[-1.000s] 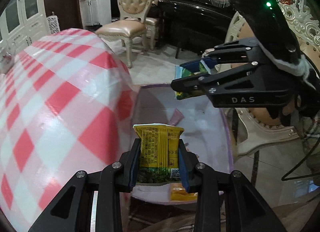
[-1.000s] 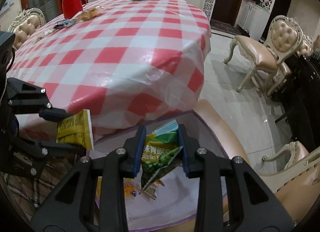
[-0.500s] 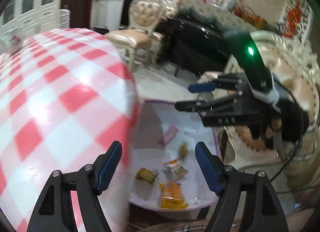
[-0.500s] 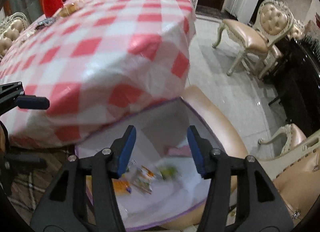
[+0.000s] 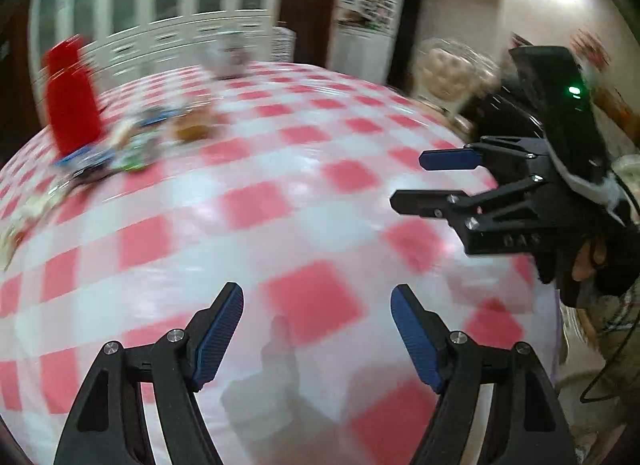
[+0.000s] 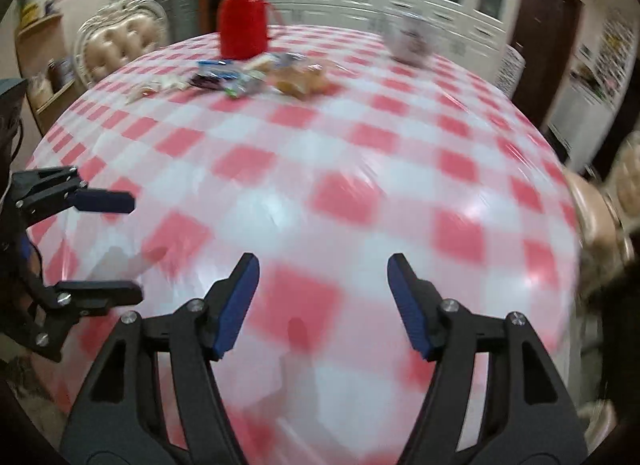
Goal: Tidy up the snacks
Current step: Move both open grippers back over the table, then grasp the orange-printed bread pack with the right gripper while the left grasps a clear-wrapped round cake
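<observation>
The bench (image 6: 320,169) wears a red-and-white checked cloth. At its far side stand a red flask (image 6: 242,17) and a white teapot (image 6: 410,39); just in front of the flask lies a blurred cluster of snack packets (image 6: 256,77).

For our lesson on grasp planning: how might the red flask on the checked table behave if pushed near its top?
The red flask stands upright and tall for its base, so it would probably tip rather than slide. Its surface looks smooth and hard, likely slippery for fingers.

Left tool (image 5: 316,329) empty, jaws apart above checkered counter (image 5: 280,201); right tool (image 5: 436,181) opening, empty; blurred snacks (image 5: 132,145) beside red flask (image 5: 72,105).
</observation>
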The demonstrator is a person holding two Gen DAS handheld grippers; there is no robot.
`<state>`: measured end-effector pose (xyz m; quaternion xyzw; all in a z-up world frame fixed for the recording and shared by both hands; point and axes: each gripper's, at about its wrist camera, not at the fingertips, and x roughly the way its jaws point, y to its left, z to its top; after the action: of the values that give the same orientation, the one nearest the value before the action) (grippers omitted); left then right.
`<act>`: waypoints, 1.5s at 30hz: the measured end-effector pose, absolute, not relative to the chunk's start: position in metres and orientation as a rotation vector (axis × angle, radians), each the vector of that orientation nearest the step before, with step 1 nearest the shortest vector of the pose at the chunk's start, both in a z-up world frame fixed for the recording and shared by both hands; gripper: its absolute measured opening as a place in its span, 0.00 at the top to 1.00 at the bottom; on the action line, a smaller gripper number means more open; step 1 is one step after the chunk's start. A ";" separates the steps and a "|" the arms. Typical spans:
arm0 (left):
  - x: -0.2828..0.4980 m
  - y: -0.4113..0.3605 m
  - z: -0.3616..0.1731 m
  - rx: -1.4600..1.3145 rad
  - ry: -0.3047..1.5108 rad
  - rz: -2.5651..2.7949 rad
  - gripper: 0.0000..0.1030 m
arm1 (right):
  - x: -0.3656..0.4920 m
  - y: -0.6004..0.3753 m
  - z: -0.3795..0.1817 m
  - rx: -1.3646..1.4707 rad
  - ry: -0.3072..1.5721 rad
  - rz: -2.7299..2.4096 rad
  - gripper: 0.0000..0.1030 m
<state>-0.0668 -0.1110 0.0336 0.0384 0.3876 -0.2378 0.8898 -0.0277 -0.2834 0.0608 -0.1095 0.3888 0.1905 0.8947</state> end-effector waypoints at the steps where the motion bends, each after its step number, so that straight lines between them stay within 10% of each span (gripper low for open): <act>1: -0.060 -0.097 0.033 0.059 0.804 -0.461 0.25 | -0.017 -0.279 0.058 -0.204 0.810 0.400 0.31; 18: 0.052 0.142 0.017 -0.018 0.799 0.052 0.19 | 0.273 -0.139 0.019 0.006 1.046 0.011 0.18; 22: 0.084 0.180 0.009 0.045 0.850 0.020 0.19 | 0.258 -0.156 0.024 0.007 0.948 0.110 0.49; 30: 0.152 0.192 -0.007 0.162 0.879 -0.102 0.17 | 0.173 -0.197 0.032 -0.038 0.884 0.272 0.50; 31: 0.155 0.192 -0.007 0.135 0.885 -0.117 0.26 | 0.161 -0.200 0.034 -0.034 0.882 0.285 0.50; 32: 0.154 0.191 -0.006 0.082 0.891 -0.141 0.57 | 0.146 -0.203 0.037 -0.034 0.877 0.299 0.50; 45: -0.022 0.045 0.014 0.057 0.817 -0.145 0.59 | -0.042 -0.228 0.036 -0.150 0.907 0.367 0.50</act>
<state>-0.0219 0.0451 0.0144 0.0277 0.3967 -0.0706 0.9148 -0.0421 -0.2280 0.0359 -0.0719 0.4353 0.1762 0.8800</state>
